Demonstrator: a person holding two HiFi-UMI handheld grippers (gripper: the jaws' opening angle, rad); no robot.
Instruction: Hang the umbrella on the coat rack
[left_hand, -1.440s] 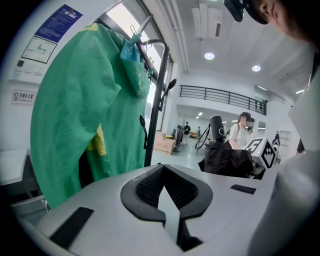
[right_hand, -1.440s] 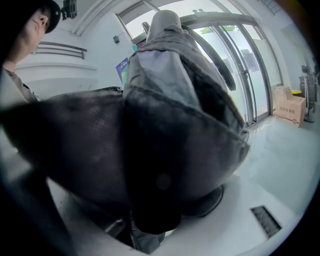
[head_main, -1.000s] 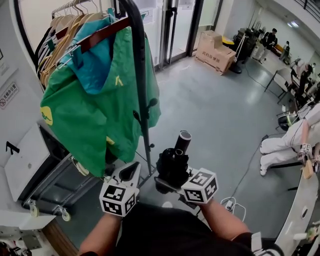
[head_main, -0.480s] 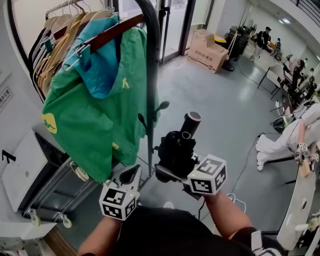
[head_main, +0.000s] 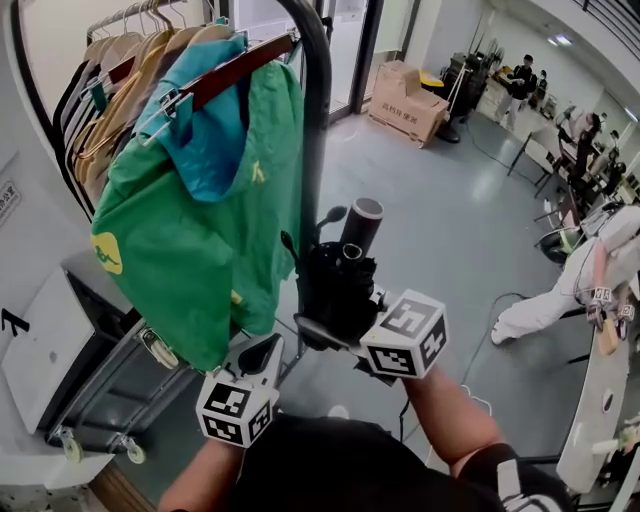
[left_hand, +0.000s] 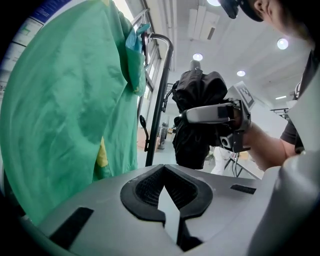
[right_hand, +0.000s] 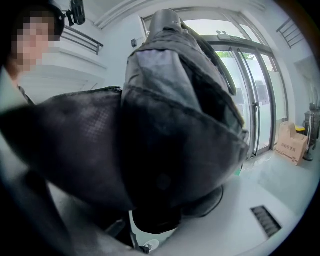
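A folded black umbrella (head_main: 335, 285) stands upright with its round handle end (head_main: 362, 215) on top, and my right gripper (head_main: 328, 328) is shut on its body. It hangs just right of the coat rack's black pole (head_main: 318, 130), close to a small hook (head_main: 333, 214) on that pole. The left gripper view shows the umbrella (left_hand: 197, 90) in the right gripper (left_hand: 210, 114) beside the pole (left_hand: 161, 95). In the right gripper view the umbrella (right_hand: 175, 100) fills the picture. My left gripper (head_main: 262, 355) sits lower left, shut and empty (left_hand: 165, 192).
A green jacket (head_main: 200, 220) hangs from the rack's rail, left of the pole, with several wooden hangers (head_main: 120, 70) behind it. A grey wheeled cart (head_main: 100, 370) stands below. A cardboard box (head_main: 405, 100) lies by the glass doors. A seated person (head_main: 560, 290) is at the right.
My right gripper has lifted the umbrella and carried it left, up against the rack's pole. The left gripper has hardly shifted.
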